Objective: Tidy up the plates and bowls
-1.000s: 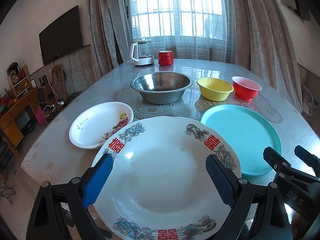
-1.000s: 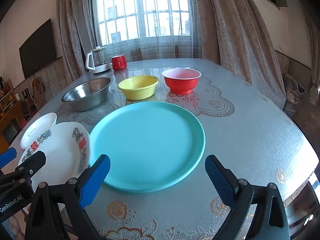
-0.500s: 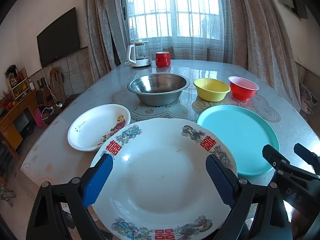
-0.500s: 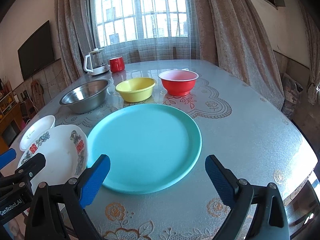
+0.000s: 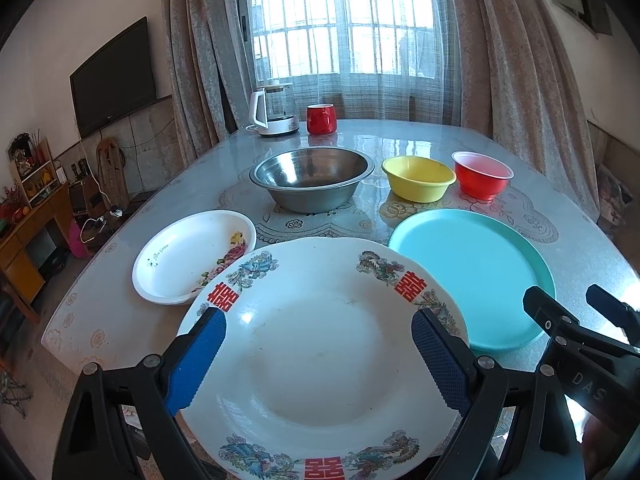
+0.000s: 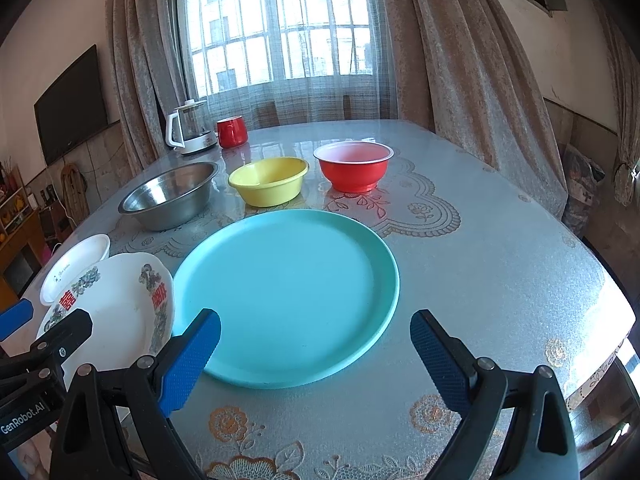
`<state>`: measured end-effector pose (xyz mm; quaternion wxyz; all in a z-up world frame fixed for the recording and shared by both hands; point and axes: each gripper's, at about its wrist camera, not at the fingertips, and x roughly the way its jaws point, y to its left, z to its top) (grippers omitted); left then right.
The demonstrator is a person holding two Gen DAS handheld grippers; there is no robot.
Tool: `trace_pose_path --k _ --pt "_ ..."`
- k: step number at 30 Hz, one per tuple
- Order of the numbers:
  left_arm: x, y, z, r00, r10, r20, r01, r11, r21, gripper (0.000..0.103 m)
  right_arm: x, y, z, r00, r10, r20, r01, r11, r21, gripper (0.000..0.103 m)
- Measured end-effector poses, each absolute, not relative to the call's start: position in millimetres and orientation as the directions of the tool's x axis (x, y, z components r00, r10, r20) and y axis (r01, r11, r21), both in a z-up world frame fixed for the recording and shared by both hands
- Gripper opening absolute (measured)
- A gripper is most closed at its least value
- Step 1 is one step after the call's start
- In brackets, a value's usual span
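A large white plate (image 5: 320,360) with red characters and bird patterns lies at the table's near edge. My left gripper (image 5: 318,324) hovers open over it, one blue finger toward each side. The plate's rim overlaps a small white floral plate (image 5: 192,256) on its left and a teal plate (image 5: 472,272) on its right. My right gripper (image 6: 315,322) stands open above the near rim of the teal plate (image 6: 288,296). Farther back sit a steel bowl (image 5: 312,178), a yellow bowl (image 5: 418,178) and a red bowl (image 5: 482,174) in a row.
A white kettle (image 5: 274,116) and a red mug (image 5: 321,119) stand at the table's far end by the curtained window. The patterned table cover (image 6: 500,272) stretches to the right of the teal plate. A TV and shelves line the left wall.
Both views shifted only slightly, with the dishes sliding a little lower in frame. No dish has moved. Both grippers stay open and hold nothing.
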<state>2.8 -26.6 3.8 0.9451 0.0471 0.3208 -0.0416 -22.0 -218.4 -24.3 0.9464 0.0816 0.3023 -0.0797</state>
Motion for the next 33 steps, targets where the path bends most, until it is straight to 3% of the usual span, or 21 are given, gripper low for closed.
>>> trace_pose_path --k 20,26,30,33 --pt "9.3 -36.5 1.2 0.767 -0.079 -0.637 0.159 0.985 0.069 0.095 -20.2 -231.2 -27.8 0.798 -0.100 -0.594 0.220 0.967 0.132 0.098" --pt "25.6 -37.5 7.8 0.740 -0.116 -0.662 0.213 0.975 0.067 0.094 -15.7 -258.1 -29.5 0.785 -0.070 -0.616 0.235 0.953 0.192 0.087" --pt "45.9 -36.9 15.8 0.708 -0.174 -0.684 0.258 0.966 0.022 0.084 -12.4 -288.5 -38.5 0.757 -0.050 -0.651 0.293 0.917 0.270 0.075" --pt "63.2 -40.9 17.7 0.664 -0.226 -0.713 0.312 0.950 -0.010 0.068 -9.2 -302.3 -44.0 0.744 -0.049 -0.667 0.313 0.907 0.282 0.070"
